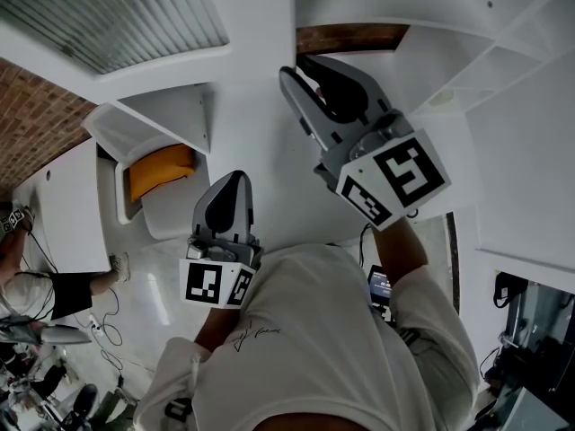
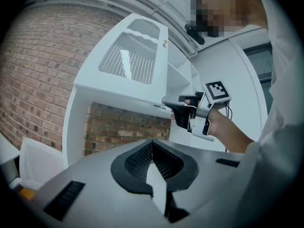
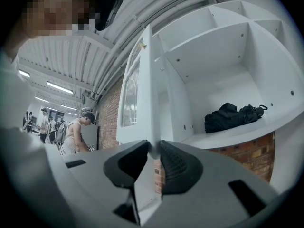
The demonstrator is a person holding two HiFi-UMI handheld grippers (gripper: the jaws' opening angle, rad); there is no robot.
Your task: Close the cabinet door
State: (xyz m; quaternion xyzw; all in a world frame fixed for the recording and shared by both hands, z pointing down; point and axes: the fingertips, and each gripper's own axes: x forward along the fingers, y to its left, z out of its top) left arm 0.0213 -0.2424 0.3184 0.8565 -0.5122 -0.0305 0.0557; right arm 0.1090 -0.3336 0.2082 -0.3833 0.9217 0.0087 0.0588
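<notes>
The right gripper (image 3: 153, 148) pinches the bottom edge of the open cabinet door (image 3: 141, 103), which stands at twelve o'clock. The left gripper (image 2: 152, 144) is closed on nothing. The door looks stiff and light, with breakable ribbed glass (image 3: 129, 96). Hold its edge and swing it gently.

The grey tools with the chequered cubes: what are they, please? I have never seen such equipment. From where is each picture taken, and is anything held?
There is no robot here. A person holds a two-jaw gripper in each hand, and the cubes are parts of the grippers. The head view comes from a camera on the person's head. Each gripper view comes from a camera that rides on that gripper and looks along its jaws. The right gripper is shut on the edge of the open white door of a cabinet. The left gripper is shut and holds nothing. On a shelf inside lies a black bundle, perhaps a bag.
</notes>
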